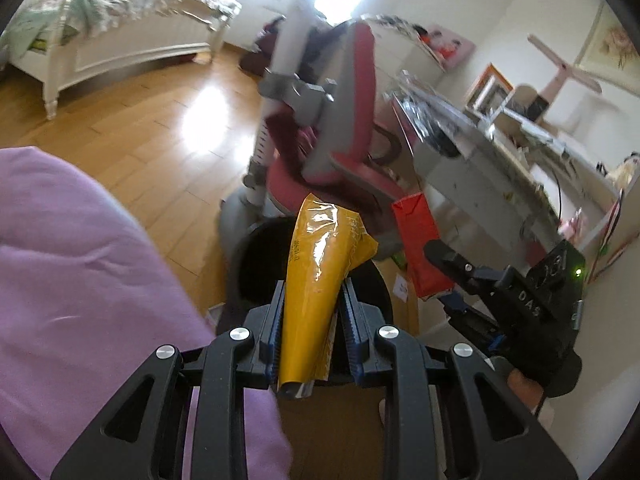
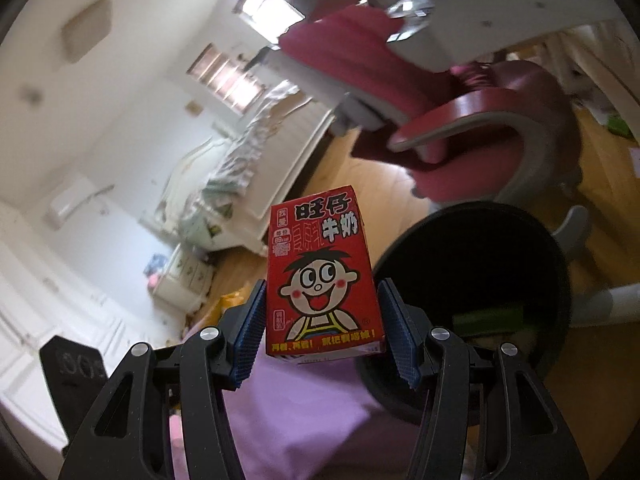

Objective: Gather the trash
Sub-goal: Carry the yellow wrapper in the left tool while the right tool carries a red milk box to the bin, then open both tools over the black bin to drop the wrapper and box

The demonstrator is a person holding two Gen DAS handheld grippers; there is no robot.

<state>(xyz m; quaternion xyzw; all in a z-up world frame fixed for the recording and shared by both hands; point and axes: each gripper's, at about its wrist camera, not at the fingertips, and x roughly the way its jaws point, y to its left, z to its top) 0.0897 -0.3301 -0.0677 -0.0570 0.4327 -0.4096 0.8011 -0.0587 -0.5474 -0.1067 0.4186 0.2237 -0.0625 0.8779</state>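
Note:
My left gripper (image 1: 313,300) is shut on a yellow foil wrapper (image 1: 322,264) and holds it above a black trash bin (image 1: 244,256). My right gripper (image 2: 322,304) is shut on a red milk carton (image 2: 322,280) with a cartoon face, held just left of the bin (image 2: 532,240). In the left wrist view the carton (image 1: 420,244) and the right gripper (image 1: 448,276) show at the right of the bin. Green trash (image 2: 490,316) lies inside the bin.
A pink swivel chair (image 1: 348,120) stands right behind the bin. A cluttered white desk (image 1: 480,148) is at the right. Purple cloth (image 1: 80,280) fills the left foreground. A white bed (image 1: 120,32) stands far across the wooden floor (image 1: 152,120).

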